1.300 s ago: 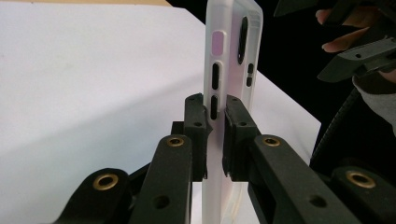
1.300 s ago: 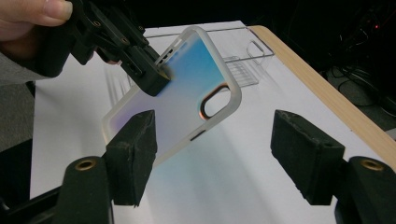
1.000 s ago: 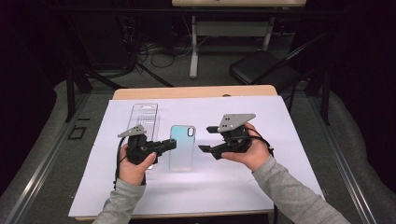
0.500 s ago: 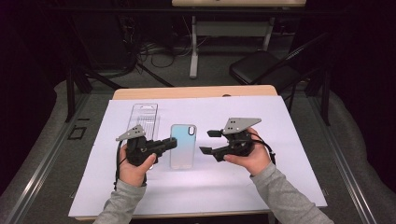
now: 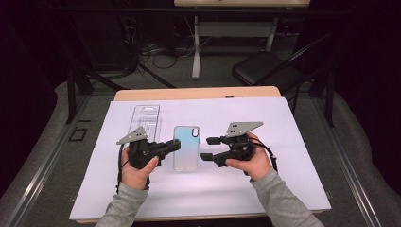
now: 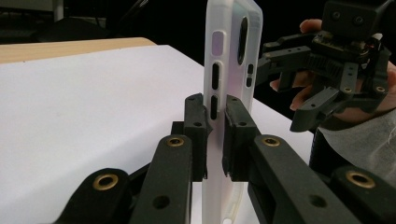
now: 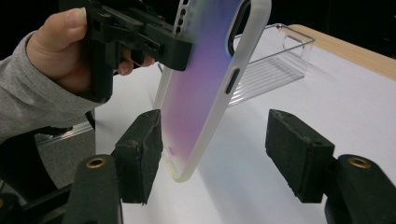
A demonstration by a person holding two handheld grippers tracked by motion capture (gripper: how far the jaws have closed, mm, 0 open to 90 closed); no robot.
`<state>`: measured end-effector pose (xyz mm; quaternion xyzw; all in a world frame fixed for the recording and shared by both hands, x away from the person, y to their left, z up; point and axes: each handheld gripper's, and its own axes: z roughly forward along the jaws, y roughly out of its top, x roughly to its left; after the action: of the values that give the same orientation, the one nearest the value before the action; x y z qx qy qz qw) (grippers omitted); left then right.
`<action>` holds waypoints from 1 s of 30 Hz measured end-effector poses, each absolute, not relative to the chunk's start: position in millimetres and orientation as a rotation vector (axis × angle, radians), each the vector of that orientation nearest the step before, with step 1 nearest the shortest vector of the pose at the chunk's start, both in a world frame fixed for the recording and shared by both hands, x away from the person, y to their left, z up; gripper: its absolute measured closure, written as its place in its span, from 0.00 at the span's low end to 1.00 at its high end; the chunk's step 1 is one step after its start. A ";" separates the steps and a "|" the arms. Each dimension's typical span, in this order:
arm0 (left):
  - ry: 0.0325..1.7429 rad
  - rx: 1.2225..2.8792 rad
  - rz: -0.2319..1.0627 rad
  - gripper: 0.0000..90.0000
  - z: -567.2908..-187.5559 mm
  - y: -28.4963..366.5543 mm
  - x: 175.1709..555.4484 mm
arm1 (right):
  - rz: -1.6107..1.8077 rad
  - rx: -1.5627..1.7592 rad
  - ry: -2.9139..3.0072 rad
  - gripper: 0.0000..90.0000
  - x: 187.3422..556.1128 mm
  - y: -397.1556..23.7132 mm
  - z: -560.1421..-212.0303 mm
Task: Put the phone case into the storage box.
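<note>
My left claw [image 6: 214,135] is clamped on the long edge of the translucent, frosted-white phone case with its blue-to-pink tinted back [image 5: 186,147], the pads biting right beside the side-button slots. In the high view the case looks to lie flat on the white paper sheet [image 5: 283,123] covering the bench [image 5: 198,92], yet both claw views show it tilted up on edge; I judge I'm tipping it so its free edge is open to a second grip.

My right claw [image 7: 219,154] sits just to the right of the case, jaws apart, nothing pressed between them. Along its jaws, the case's lower corner hangs between the two pads, nearer one than the other, touching neither as far as I can tell. I reckon that claw is lining up to take the other edge.

Just beyond the case, to its left, rests the clear ribbed plastic packaging tray with a hang hole [image 5: 145,119], empty and parked clear of the work.

Count: one phone case, one clear tray, one paper sheet, two claws.
</note>
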<state>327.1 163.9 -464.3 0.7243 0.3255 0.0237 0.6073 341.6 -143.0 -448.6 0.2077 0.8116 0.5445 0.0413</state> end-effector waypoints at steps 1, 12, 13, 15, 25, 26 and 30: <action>0.752 1.675 0.056 0.91 -464.4 163.6 327.0 | 1.664 0.638 2.489 0.40 341.4 -142.9 -450.1; 0.736 1.672 0.057 0.91 -465.7 158.4 324.8 | 1.626 0.676 2.512 0.40 339.9 -142.4 -461.8; 0.734 1.672 0.060 0.91 -465.8 158.2 324.5 | 1.629 0.681 2.508 0.40 339.9 -142.7 -462.2; 0.730 1.671 0.057 0.91 -466.0 157.6 324.5 | 1.641 0.686 2.504 0.40 340.2 -143.5 -462.6; 0.721 1.673 0.053 0.91 -467.2 153.5 323.0 | 1.654 0.706 2.510 0.42 339.1 -143.1 -465.6; 0.717 1.676 0.054 0.91 -467.2 153.4 323.0 | 1.653 0.700 2.512 0.44 339.1 -143.3 -466.1; 0.714 1.674 0.053 0.91 -467.5 152.5 322.6 | 1.654 0.682 2.510 0.48 338.1 -143.8 -466.6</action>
<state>322.6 152.5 -467.5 0.7260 0.3099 0.0232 0.6135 338.1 -143.8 -466.6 0.2213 0.8139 0.5363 0.0298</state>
